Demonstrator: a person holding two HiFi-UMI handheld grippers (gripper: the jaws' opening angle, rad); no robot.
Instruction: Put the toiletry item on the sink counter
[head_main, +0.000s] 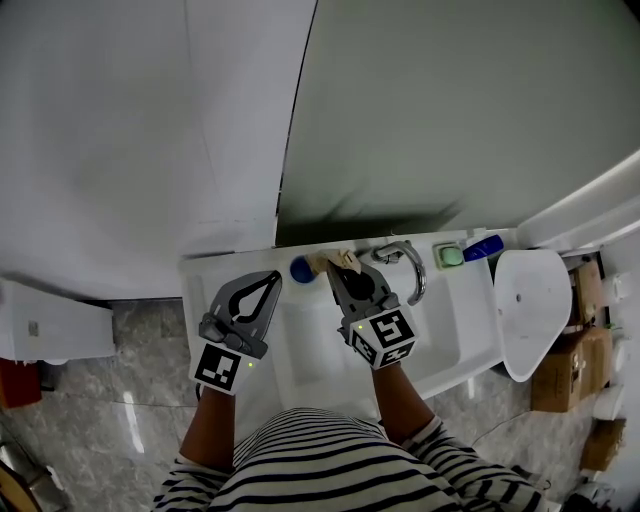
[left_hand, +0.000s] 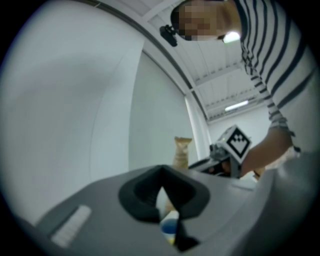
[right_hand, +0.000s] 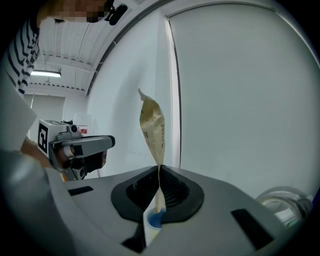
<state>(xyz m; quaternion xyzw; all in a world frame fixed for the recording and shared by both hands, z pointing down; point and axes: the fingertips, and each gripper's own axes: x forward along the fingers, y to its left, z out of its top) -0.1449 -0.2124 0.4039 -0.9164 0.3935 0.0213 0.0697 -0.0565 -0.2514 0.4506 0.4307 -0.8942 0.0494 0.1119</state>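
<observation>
Both forearms reach forward over the sink desk (head_main: 200, 275). The right tongs (head_main: 338, 270) pinch a tan tube (right_hand: 153, 127) by the faucet (head_main: 408, 262). The left tongs (head_main: 272, 280) hover alongside, closed and empty.

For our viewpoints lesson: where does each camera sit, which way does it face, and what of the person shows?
Head view: on the person's head, facing steeply down at the sink; striped shirt, forearms, left gripper and right gripper show.
Left gripper view: on the left gripper, looking along its shut, empty jaws; striped shirt and arm at right.
Right gripper view: on the right gripper, along jaws shut on the tan tube; striped shirt at left.
Shared: both gripper views show the tube.
</observation>
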